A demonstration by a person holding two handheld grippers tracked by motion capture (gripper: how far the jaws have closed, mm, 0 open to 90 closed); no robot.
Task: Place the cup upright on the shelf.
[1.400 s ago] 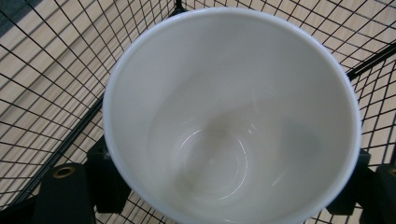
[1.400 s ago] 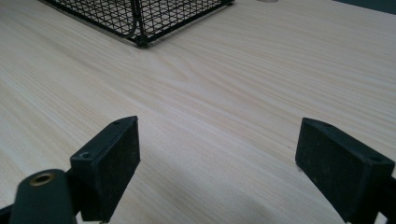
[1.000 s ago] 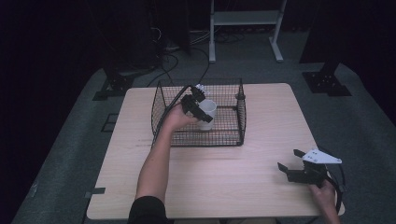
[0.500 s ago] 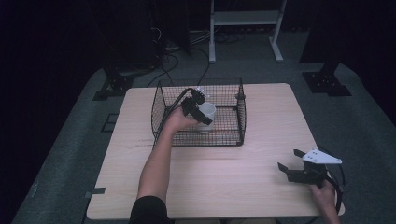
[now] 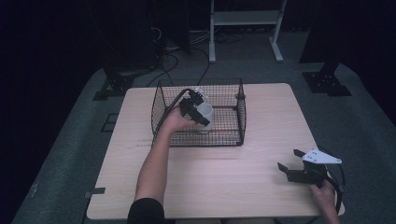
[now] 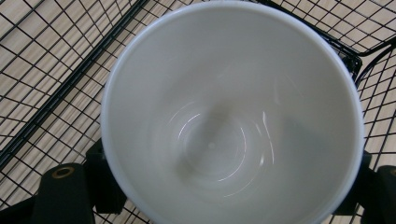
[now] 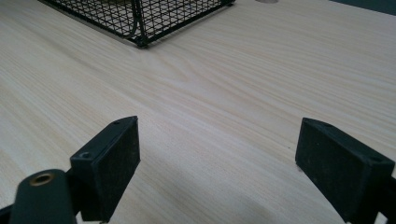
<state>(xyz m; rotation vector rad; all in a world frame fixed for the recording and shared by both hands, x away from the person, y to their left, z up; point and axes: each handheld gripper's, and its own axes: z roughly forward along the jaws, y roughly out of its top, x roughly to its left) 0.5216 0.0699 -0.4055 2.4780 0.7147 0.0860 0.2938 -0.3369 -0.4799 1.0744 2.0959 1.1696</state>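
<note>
A white cup sits low inside the black wire basket on the far half of the wooden table. My left gripper reaches into the basket from the left and is shut on the cup. In the left gripper view the cup's empty inside faces the camera, upright, with a black jaw pressed on each side of it and the basket's mesh floor underneath. My right gripper rests open near the table's front right corner, nothing between its fingers.
The basket's near corner lies well ahead of the right gripper, with bare wood between them. A white frame stand and cables are on the dark floor beyond the table.
</note>
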